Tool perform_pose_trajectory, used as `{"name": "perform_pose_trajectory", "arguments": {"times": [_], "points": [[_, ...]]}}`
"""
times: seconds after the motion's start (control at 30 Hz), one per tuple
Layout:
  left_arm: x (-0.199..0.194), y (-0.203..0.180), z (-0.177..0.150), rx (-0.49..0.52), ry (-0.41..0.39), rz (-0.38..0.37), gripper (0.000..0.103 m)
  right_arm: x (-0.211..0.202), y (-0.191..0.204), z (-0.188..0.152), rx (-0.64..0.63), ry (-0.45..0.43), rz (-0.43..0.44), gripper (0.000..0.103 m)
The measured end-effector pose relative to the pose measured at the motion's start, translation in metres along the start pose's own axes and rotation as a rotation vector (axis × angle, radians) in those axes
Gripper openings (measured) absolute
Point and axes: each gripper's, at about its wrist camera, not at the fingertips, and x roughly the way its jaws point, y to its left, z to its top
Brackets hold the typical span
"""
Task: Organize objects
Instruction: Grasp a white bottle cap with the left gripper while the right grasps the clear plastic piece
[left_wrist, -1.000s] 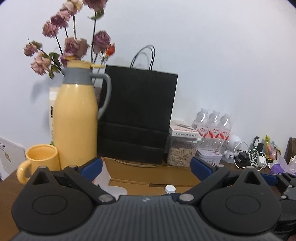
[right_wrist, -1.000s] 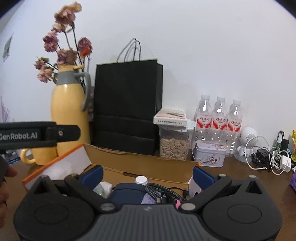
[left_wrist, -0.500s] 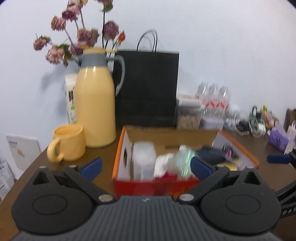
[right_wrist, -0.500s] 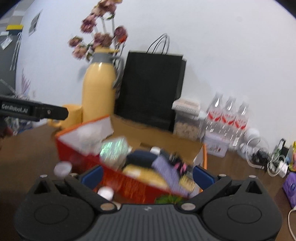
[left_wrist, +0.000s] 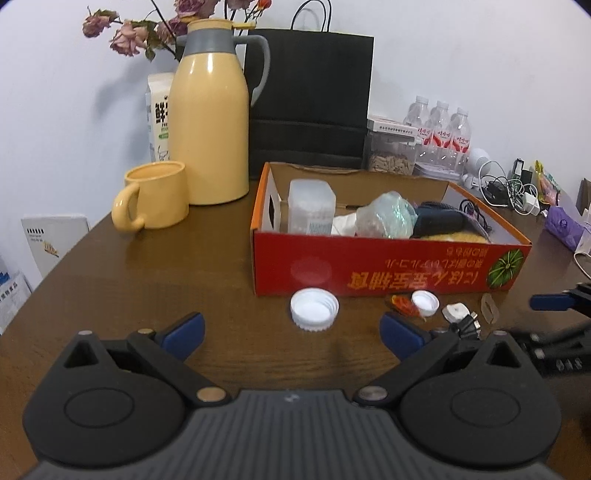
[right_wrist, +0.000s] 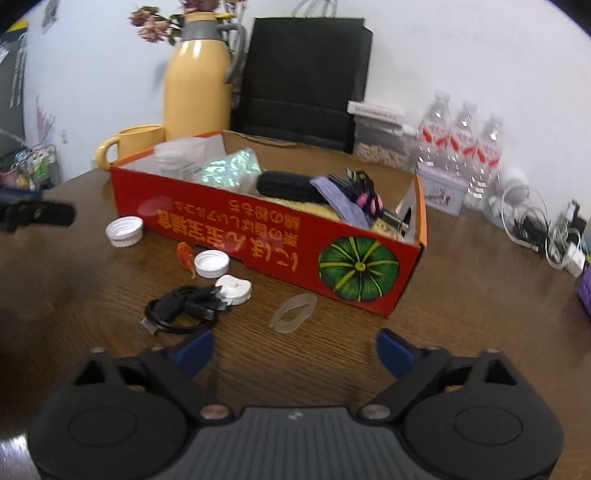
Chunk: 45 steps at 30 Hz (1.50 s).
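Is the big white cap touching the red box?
Apart. The left wrist view shows a strip of bare brown table between the big white cap and the front wall of the red box.

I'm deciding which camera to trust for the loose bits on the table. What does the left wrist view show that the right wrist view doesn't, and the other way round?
Only the left wrist view shows the milk carton behind the yellow jug and the white booklet at the table's left edge.

Only the right wrist view shows the pumpkin picture on the red box whole, the full black cable and the small tin.

Both show the box, the jug, the yellow mug, two white caps, the clear loop and the black bag.
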Motion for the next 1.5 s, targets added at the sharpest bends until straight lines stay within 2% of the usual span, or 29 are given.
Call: {"name": "perform_pose_trajectory", "arguments": {"times": [0.17,0.23,0.3,0.4,0.5,0.7,0.83,1.07,1.3,1.37,1.5], "points": [[-0.001,0.001,-0.003,-0.021,0.003,0.006,0.103,0.019,-0.004,0.009,0.082,0.012,-0.005,0.054],[-0.002,0.001,-0.003,-0.026,0.003,0.012,0.103,0.026,-0.004,0.012,0.103,0.018,0.001,0.040],[-0.002,0.002,-0.003,-0.032,0.007,0.013,0.103,0.030,-0.003,0.014,0.108,0.012,0.001,0.035],[-0.001,0.002,-0.002,-0.033,0.006,0.014,0.103,0.032,0.000,0.015,0.102,-0.002,0.001,0.012],[0.000,0.001,-0.001,-0.034,0.005,0.014,0.103,0.032,0.002,0.013,0.095,-0.017,-0.003,0.006],[0.009,0.000,0.001,-0.036,0.011,0.031,0.103,0.031,-0.001,0.011,0.111,-0.049,0.001,0.004],[0.021,-0.002,0.004,-0.027,0.028,0.048,0.103,0.022,-0.003,0.009,0.123,-0.104,0.002,0.004],[0.055,-0.012,0.007,-0.010,0.070,0.083,0.103,0.003,0.005,0.005,0.071,-0.196,-0.018,0.004],[0.081,-0.023,0.009,0.009,0.084,0.136,0.102,-0.002,0.011,0.004,0.041,-0.227,-0.023,0.004],[0.084,-0.025,0.009,0.013,0.090,0.133,0.100,-0.002,0.011,0.004,0.040,-0.230,-0.021,0.004],[0.086,-0.028,0.008,0.018,0.100,0.109,0.079,-0.003,0.012,0.003,0.036,-0.233,-0.017,0.004]]}}
